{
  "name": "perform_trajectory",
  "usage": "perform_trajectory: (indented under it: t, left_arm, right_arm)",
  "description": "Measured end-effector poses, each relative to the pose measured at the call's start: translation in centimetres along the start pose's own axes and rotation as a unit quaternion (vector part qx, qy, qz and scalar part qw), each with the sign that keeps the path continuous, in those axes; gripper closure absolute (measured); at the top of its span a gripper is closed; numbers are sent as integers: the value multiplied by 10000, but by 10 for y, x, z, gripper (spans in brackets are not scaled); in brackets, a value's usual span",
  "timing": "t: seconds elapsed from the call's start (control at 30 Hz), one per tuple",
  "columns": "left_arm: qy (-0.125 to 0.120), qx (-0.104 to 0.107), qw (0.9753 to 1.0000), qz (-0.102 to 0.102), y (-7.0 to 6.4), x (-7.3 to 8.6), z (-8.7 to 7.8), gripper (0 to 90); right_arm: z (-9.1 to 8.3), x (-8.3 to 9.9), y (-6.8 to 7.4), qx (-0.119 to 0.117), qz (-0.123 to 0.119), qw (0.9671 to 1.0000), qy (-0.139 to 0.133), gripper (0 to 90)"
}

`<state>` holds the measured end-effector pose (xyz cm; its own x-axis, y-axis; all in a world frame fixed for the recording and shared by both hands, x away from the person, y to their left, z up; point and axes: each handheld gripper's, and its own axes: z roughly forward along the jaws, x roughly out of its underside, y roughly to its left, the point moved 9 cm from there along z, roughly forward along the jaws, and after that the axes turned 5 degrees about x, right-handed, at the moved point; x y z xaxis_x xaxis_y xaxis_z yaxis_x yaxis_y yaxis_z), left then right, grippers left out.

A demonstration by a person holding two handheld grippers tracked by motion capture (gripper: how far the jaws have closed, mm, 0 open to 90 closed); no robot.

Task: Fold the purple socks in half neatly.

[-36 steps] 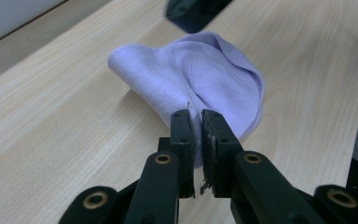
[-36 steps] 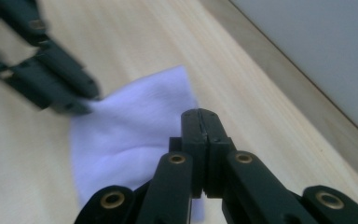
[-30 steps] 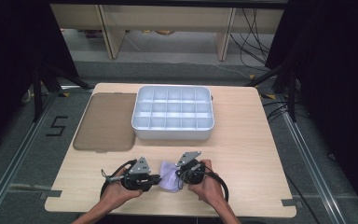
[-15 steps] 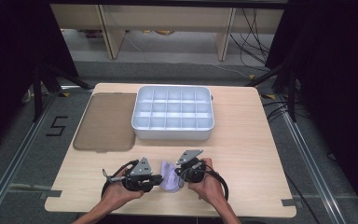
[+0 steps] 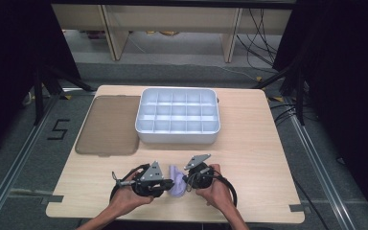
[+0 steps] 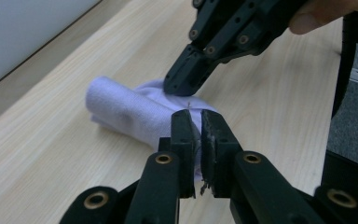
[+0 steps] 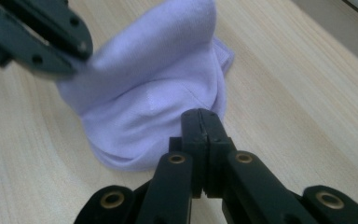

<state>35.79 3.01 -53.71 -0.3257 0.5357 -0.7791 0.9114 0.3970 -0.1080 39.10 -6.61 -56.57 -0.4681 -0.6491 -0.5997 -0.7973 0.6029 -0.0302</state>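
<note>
Lavender cloth (image 5: 176, 178), what looks like a rolled sock, lies on the counter (image 5: 249, 143) near its front edge, pinched between our two claws. We hold the left claw (image 6: 195, 122) closed on a fold at one end of it; in the left gripper view a sliver of fabric sits between the jaws. Our right claw (image 7: 200, 122) is clamped shut on the cloth's lower hem, jaws fully together.

What matters for the next move is the roll's long axis: in the high view it runs roughly away from us, toward the white divided tray (image 5: 177, 116), while the claws bite it from either side, left (image 5: 165, 183) and right (image 5: 188, 178). Both are equally close, so neither hand has the shorter reach. The tray lies well apart, straight ahead, with a brown lid (image 5: 109, 125) flat just beside it.

We cannot make out how much fabric each claw holds, nor whether this is one sock or a pair; the underside is hidden.
</note>
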Motion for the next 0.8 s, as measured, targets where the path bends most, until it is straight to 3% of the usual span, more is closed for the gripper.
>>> perform_trajectory:
  t: [0.2,0.23,0.27,0.33,0.4,0.47,0.5,0.53,0.63,0.67,0.7,0.73,0.8]
  left_arm:
    - [173,141,9996,173,-11,-3,18,835]
    - [357,166,9986,343,-12,0,24,835]
    - [394,174,9986,298,-14,1,28,835]
    - [432,177,9985,296,-14,3,33,834]
    - [440,189,9984,296,-13,3,34,834]
    - [402,221,9986,253,-15,3,35,834]
    - [413,234,9985,262,-14,3,34,833]
    - [413,234,9985,262,-14,3,34,833]
    - [492,180,9981,315,-12,5,33,832]
    - [468,206,9983,283,-13,5,33,832]
    - [199,174,9997,9,-16,2,36,831]
    - [390,157,9989,222,-14,4,33,830]
    - [385,156,9989,225,-14,4,34,829]
  right_arm:
    - [-1,2,-1,-27,116,9999,72,900]
    - [0,4,-2,-60,18,9999,98,900]
    - [0,5,-1,-69,140,9998,135,900]
    - [0,5,-3,-53,115,9999,99,900]
    - [0,4,-4,-10,167,9999,33,900]
    - [-11,-4,-7,40,198,9997,-119,899]
    - [-14,-11,-9,63,180,9992,-351,899]
    - [-14,-11,-9,63,180,9992,-351,899]
    - [-30,-32,-4,18,35,9975,-711,896]
    - [-31,-36,-1,-32,8,9973,-735,894]
    - [-31,-39,1,-76,-51,9968,-795,894]
    - [-31,-39,3,-145,-69,9975,-692,894]
    - [-25,-41,7,-235,-101,9971,-717,894]
